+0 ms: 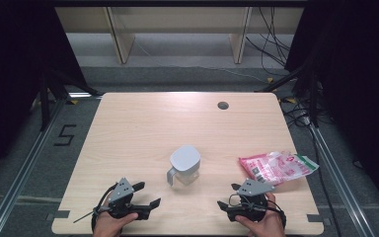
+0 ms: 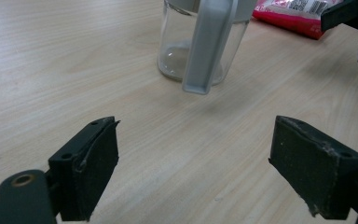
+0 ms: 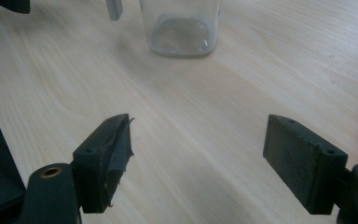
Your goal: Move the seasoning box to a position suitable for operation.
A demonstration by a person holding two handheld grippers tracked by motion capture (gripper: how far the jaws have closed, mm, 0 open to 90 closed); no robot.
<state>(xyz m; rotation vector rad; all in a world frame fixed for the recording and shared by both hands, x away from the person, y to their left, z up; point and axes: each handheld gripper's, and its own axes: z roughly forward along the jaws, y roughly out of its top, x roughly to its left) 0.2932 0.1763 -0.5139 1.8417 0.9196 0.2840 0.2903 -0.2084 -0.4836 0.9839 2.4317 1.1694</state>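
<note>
A clear glass jug with a grey lid and a grey handle stands near the middle of the wooden table. In the left gripper view the jug is ahead with its handle turned toward the camera; the right gripper view catches the jug's base. A pink and white packet lies at the right. My left gripper rests open at the front left, with bare table between its jaws. At the front right my right gripper is open too, nothing between its jaws.
A round cable hole sits near the table's far edge. Wooden table legs, cables and a grey floor lie beyond it. Metal rails run along both sides of the table.
</note>
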